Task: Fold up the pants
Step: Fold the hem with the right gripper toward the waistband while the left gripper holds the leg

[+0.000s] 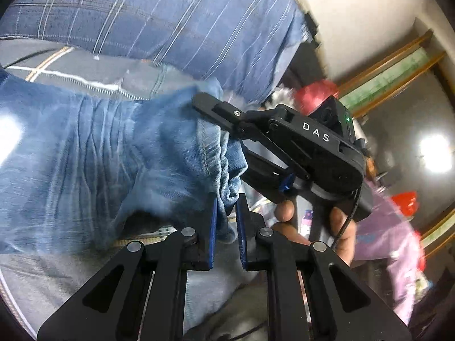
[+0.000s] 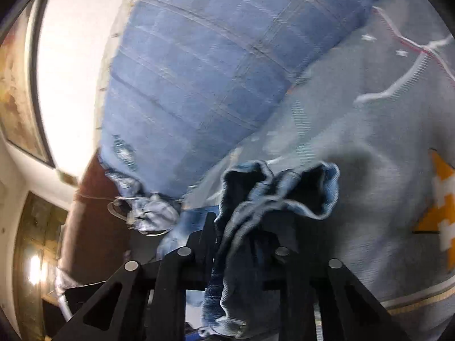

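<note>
The pants are blue jeans (image 1: 93, 153), stretched out to the left over a grey bedspread (image 1: 57, 68). My left gripper (image 1: 226, 213) is shut on a bunched hem edge of the jeans. In the left wrist view my right gripper (image 1: 216, 108), black and marked DAS, grips the same end of the jeans just above, held by a hand (image 1: 327, 227). In the right wrist view my right gripper (image 2: 239, 227) is shut on bunched denim with open leg hems (image 2: 284, 187) spilling over its fingers.
A large blue plaid pillow (image 1: 170, 20) lies at the head of the bed; it also shows in the right wrist view (image 2: 199, 71). Off the bed's right side are a red bag (image 1: 312, 93), purple cloth (image 1: 384, 227) and a wooden frame (image 1: 398, 65).
</note>
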A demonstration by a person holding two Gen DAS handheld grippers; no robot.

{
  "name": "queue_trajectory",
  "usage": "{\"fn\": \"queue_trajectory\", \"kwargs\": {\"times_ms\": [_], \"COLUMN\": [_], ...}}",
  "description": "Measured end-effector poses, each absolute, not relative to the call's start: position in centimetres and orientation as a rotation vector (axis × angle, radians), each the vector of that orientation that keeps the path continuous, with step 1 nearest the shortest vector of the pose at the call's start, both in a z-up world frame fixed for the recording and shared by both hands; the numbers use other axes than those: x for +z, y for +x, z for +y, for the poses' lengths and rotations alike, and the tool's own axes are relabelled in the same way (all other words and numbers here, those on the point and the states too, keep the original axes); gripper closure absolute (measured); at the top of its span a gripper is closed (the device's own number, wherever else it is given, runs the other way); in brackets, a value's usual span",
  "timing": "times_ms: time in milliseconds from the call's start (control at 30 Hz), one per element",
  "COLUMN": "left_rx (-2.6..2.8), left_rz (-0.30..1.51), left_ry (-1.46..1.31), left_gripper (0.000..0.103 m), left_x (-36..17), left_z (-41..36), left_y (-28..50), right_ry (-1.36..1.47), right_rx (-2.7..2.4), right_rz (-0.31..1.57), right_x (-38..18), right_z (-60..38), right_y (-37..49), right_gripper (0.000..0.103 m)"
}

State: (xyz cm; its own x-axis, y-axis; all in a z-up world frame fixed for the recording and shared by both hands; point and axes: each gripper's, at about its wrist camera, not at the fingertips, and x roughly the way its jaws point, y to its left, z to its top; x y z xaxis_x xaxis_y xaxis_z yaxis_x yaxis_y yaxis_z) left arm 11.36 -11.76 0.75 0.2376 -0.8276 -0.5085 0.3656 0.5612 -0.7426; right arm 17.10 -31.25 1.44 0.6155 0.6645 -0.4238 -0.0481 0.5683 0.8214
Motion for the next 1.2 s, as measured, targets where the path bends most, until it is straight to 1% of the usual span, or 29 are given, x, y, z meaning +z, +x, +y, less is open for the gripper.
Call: {"fn": "queue_trajectory", "kwargs": {"times_ms": [67, 133, 267, 367, 433, 500, 567, 600, 667, 700, 733, 767, 867, 1000, 1100, 1200], "left_rx": [-0.865, -0.840, -0.661, -0.471, -0.349, -0.292, -0.287, -0.291, -0.289, -0.283, -0.278, -0.271, -0.244, -0.202, -0.171, -0.114], "left_rz": [0.990, 0.970, 0.970, 1.031, 1.103, 1.159, 1.198, 1.195, 1.164, 1.152, 1.145, 1.144, 1.181, 1.194, 1.170, 1.135], "left_ry": [-0.587, -0.632, -0.660, -0.623, -0.572, -0.581, -0.628, -0.639, -0.613, -0.599, -0.596, -0.612, -0.641, -0.637, -0.623, -0.626], "left_gripper": [0.091, 0.091, 0.091, 0.091, 0.091, 0.091, 0.091, 0.091, 0.091, 0.091, 0.091, 0.091, 0.091, 0.091, 0.091, 0.092], "left_x": [1.7, 2.1, 1.6, 0.0, -1.7, -3.2, -4.2, -4.2, -3.4, -3.2, -3.2, -3.2, -4.2, -4.6, -4.0, -3.9], "left_z": [-9.2, -6.8, -1.5, 1.2, 2.1, 2.8, 3.5, 3.7, 3.6, 3.7, 3.8, 4.1, 4.5, 4.7, 4.6, 5.1], "left_y": [11.1, 11.2, 11.9, 12.7, 13.5, 14.1, 14.5, 14.4, 13.8, 13.8, 13.8, 13.8, 14.3, 14.3, 14.2, 13.7], "right_ry": [0.812, 0.782, 0.717, 0.764, 0.754, 0.665, 0.626, 0.638, 0.621, 0.586, 0.562, 0.533, 0.485, 0.535, 0.598, 0.604], "right_rx": [0.514, 0.559, 0.622, 0.715, 0.739, 0.720, 0.711, 0.723, 0.698, 0.646, 0.613, 0.571, 0.448, 0.369, 0.418, 0.442], "right_rz": [0.805, 0.830, 0.884, 0.912, 0.942, 0.998, 0.986, 0.962, 0.935, 0.912, 0.900, 0.903, 1.006, 1.131, 1.193, 1.226], "right_x": [3.5, 4.5, 3.3, 0.2, -1.2, -1.7, -0.9, -0.2, 0.7, 1.3, 1.7, 1.9, 0.0, -3.9, -5.8, -6.6], "right_z": [-29.0, -26.4, -21.5, -18.7, -17.4, -15.8, -16.1, -16.8, -18.8, -19.8, -20.5, -21.1, -23.5, -24.9, -24.1, -22.9], "right_y": [17.7, 18.9, 21.3, 22.6, 22.9, 23.2, 22.7, 22.2, 21.1, 20.5, 20.1, 19.9, 19.8, 20.9, 21.3, 21.1], "right_gripper": [0.085, 0.085, 0.084, 0.085, 0.084, 0.084, 0.084, 0.082, 0.067, 0.056, 0.055, 0.055, 0.055, 0.056, 0.069, 0.072]}}
